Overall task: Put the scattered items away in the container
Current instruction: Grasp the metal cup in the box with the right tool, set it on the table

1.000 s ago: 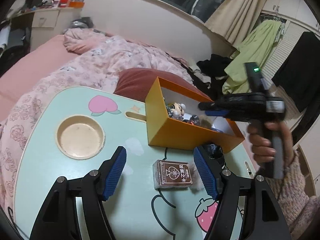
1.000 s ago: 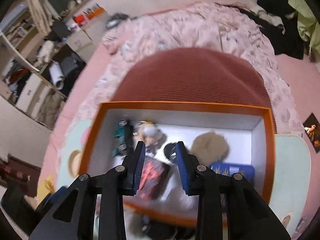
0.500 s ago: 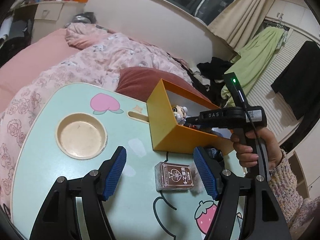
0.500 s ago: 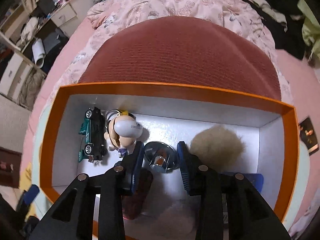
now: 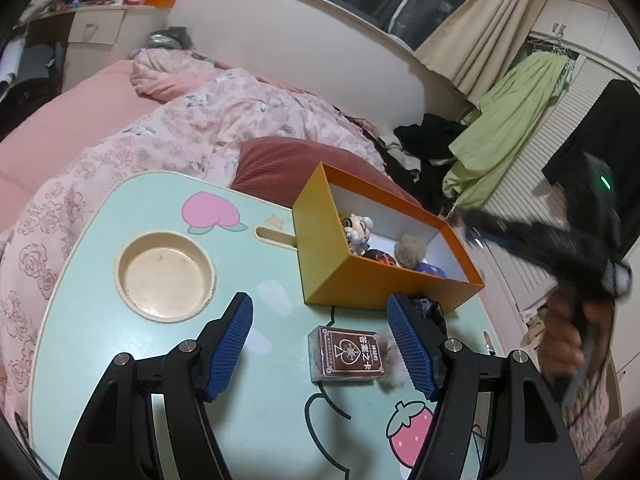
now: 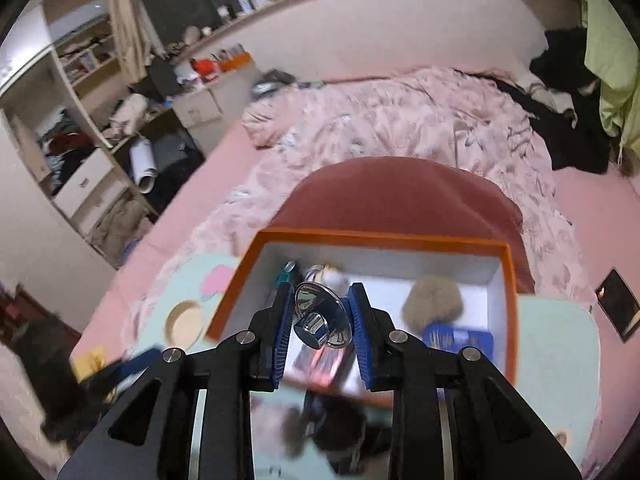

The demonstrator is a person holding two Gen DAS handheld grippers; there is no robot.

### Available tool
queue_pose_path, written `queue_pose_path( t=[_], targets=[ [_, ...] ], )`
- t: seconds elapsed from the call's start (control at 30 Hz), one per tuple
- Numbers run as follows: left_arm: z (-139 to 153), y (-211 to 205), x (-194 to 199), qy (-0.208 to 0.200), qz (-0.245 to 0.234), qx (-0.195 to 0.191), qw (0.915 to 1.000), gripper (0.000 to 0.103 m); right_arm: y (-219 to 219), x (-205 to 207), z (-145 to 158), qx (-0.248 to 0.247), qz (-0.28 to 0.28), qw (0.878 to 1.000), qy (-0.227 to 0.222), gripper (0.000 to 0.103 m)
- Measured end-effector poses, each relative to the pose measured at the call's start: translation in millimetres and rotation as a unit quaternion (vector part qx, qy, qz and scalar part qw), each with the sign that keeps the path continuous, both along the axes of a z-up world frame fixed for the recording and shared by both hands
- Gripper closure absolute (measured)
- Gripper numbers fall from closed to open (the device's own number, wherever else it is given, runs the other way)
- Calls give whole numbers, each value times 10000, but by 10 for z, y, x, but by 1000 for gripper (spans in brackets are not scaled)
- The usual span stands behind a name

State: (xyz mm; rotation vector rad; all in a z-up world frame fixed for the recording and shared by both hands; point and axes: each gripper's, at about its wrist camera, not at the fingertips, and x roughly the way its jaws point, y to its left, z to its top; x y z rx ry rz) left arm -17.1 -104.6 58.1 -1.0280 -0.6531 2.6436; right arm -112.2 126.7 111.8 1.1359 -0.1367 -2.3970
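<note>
An orange box [image 5: 360,284] stands at the far side of a mint lap table [image 5: 260,420]; in it are a figurine [image 5: 358,232], a beige pompom [image 6: 432,304], a blue tin [image 6: 456,338] and a green toy car. My right gripper [image 6: 322,292] hangs above the box's near rim [image 6: 380,236], its jaws closing on a shiny silver disc with a knob [image 6: 320,316]. In the left wrist view it is a blur right of the box [image 5: 480,232]. My left gripper [image 5: 319,308] is open above a brown card box [image 5: 346,354] on the table.
A round cup recess [image 5: 166,276] sits at the table's left. Dark fuzzy things [image 5: 428,308] and a grey tuft [image 5: 390,372] lie by the card box. A red cushion [image 6: 400,196] and pink bedding [image 5: 200,120] lie behind the table.
My right gripper went from low inside the orange box to above its near rim, and now has the silver disc between its pads. The left gripper kept still.
</note>
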Motion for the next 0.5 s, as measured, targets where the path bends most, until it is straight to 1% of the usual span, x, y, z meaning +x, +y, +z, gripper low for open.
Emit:
queue_pose_path(
  t=[0.1,0.17,0.33,0.4,0.47,0.5],
  targets=[
    [-6,23,-1,-48,-16,-26,10000,34,114,313,-124,-12,41,10000,-74,74],
    [-5,47,-6,-70,-29,-31,10000,34,171,485,-302,121,-39,9997,-189,74],
    [11,117,-28,-167,-108,-82,9998,32,277,546,-709,232,-240,9979,-559,74],
    [19,159,-28,-219,-150,-158,9995,32,312,531,-842,249,-381,9972,-595,73],
    [31,194,-24,-249,-182,-231,9993,30,355,522,-900,128,-434,9974,-567,72],
    [37,207,-22,-258,-193,-261,9991,30,372,510,-915,55,-483,9973,-550,68]
  ],
)
